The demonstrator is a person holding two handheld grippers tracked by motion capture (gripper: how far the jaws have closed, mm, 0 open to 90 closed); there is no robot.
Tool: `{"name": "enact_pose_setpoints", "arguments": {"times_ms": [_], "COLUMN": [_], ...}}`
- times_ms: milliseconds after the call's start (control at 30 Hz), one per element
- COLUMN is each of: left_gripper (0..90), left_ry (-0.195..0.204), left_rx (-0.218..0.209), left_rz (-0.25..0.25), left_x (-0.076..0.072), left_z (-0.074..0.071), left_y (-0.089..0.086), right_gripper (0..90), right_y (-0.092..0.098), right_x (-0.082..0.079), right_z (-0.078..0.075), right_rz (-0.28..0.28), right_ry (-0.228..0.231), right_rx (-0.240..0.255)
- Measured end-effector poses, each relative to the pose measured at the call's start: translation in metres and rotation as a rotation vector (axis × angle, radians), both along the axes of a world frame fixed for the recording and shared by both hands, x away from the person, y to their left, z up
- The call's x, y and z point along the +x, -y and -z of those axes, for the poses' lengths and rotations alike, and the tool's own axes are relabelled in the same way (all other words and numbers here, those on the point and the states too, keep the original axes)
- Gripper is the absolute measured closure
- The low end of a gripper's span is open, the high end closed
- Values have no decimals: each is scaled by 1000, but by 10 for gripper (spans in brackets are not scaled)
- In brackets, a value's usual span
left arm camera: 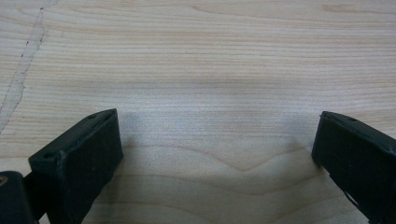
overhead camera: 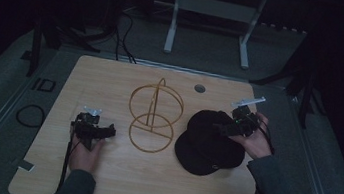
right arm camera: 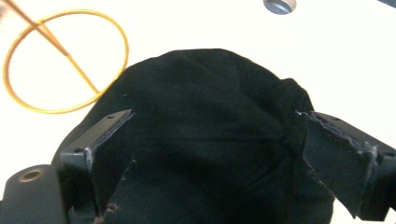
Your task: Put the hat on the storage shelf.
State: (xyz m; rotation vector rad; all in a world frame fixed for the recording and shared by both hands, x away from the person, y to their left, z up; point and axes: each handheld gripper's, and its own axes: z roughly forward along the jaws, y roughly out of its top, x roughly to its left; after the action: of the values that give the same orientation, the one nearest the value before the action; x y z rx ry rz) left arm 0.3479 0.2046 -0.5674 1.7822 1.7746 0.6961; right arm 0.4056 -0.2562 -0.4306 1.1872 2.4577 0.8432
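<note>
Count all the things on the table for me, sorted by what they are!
Black cap: 1
Gold wire stand: 1
Hand-held gripper: 2, the left hand-held gripper and the right hand-held gripper, both open
Total: 4

Dark grey-green sleeves [overhead camera: 75, 185]; black grippers, blocky black jaws with small screw holes, trailing black cables.

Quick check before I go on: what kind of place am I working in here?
Probably a lab or workshop bench set up for recording, not a home. A bare wooden table stands in a dark room, cables trail over the grey floor behind it, and a white metal frame stands farther back.
</note>
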Motion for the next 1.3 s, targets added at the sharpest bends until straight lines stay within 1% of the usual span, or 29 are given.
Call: {"name": "enact_pose_setpoints", "arguments": {"times_ms": [167,233,300,367,433,533,600,733,867,1000,1067,1233,1300], "left_gripper": [13,12,13,12,12,12,12,12,12,12,13,12,13], "left_ry": [0,0,0,0,1,1,1,1,1,1,1,1,0], "left_rx": [0,0,0,0,0,0,0,0,0,0,0,0,0], "left_rz": [0,1,1,1,1,1,1,1,1,1,1,1,1], "left_x": [0,0,0,0,0,0,0,0,0,0,0,0,0], "left_z": [0,0,0,0,0,0,0,0,0,0,0,0,0], "left_y": [0,0,0,0,0,0,0,0,0,0,0,0,0], "right_gripper": [101,101,101,101,101,101,101,101,101,101,94,97,99], "right_y": [8,12,15,17,18,21,21,20,16,15,13,9,7], "right_x": [17,23,28,31,33,36,36,36,35,35,35,35,34], "right_z": [4,9,14,18,20,24,27,30,34,41,44,53,56], "right_rz": [34,45,58,59,69,67,50,22,3,3,2,-1,-12], "right_ry": [-60,-94,-120,-146,-159,-196,-226,-265,-290,-314,-328,-362,-368], "right_rx": [73,106,112,127,131,146,155,147,110,104,93,50,36]}}
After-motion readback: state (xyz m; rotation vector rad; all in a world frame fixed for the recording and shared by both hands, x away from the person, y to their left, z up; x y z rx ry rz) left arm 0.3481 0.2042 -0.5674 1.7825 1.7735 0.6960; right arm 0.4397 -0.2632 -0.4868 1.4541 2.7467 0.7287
